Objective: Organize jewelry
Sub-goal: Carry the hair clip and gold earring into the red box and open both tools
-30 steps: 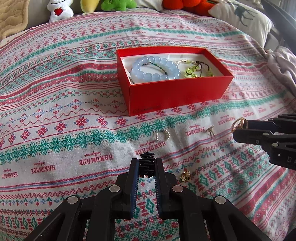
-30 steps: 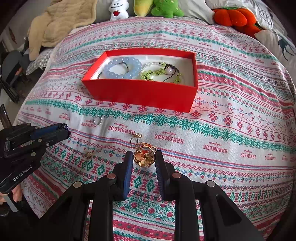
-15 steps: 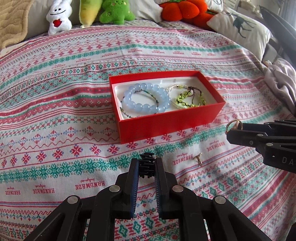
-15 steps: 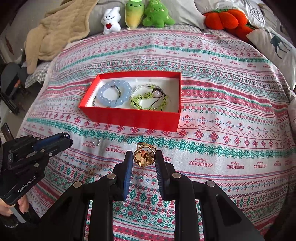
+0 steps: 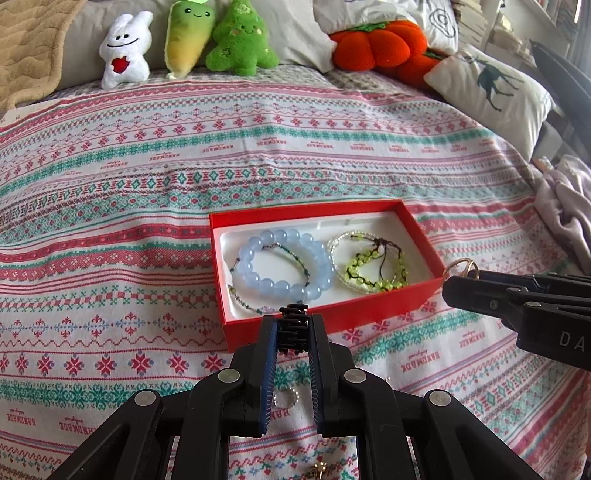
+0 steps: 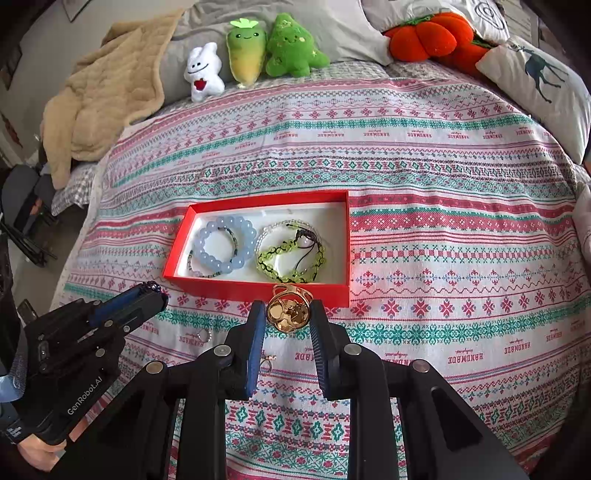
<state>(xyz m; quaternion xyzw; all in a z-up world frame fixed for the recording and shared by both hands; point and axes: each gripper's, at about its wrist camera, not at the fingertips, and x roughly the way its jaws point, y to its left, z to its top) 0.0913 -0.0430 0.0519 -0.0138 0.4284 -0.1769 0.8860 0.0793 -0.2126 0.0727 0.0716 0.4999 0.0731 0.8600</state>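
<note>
On the patterned bedspread (image 6: pixel 443 177), left gripper (image 5: pixel 291 328) clamps a black clip (image 5: pixel 292 326), right gripper (image 6: pixel 288 317) a gold ring (image 6: pixel 289 310).

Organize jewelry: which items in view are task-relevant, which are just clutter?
Task-relevant:
- red box
- blue bead bracelet and green bead bracelet in it
- gold ring in right tool
- black claw clip in left tool
- loose ring on bedspread

Clutter:
- plush toys
- orange pumpkin cushion
- deer pillow
- tan blanket
</note>
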